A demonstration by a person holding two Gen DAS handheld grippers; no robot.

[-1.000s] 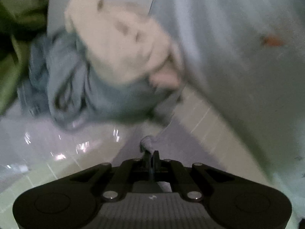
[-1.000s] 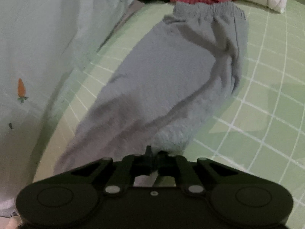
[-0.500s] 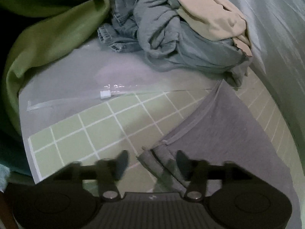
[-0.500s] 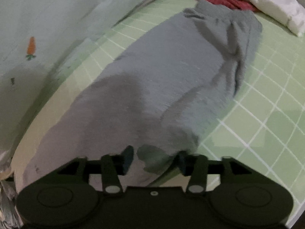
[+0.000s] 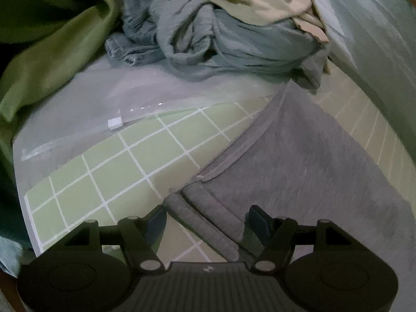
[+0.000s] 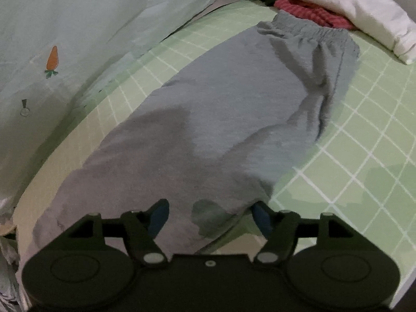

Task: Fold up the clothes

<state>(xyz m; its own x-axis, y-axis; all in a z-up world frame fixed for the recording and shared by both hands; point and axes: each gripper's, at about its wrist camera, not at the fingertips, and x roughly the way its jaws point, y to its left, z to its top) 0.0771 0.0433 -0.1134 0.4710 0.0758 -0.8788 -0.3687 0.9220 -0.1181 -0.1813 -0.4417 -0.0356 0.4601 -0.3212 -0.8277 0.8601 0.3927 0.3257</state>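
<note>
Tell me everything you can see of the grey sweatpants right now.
The grey sweatpants lie flat on the green checked mat, soft knit fabric folded lengthwise. The gathered elastic waistband points toward a red garment and white folded cloth. The ribbed cuffs sit between the left gripper fingers; the right gripper straddles another edge. Both grippers' jaws have just been opening and no longer pinch the fabric.
</note>
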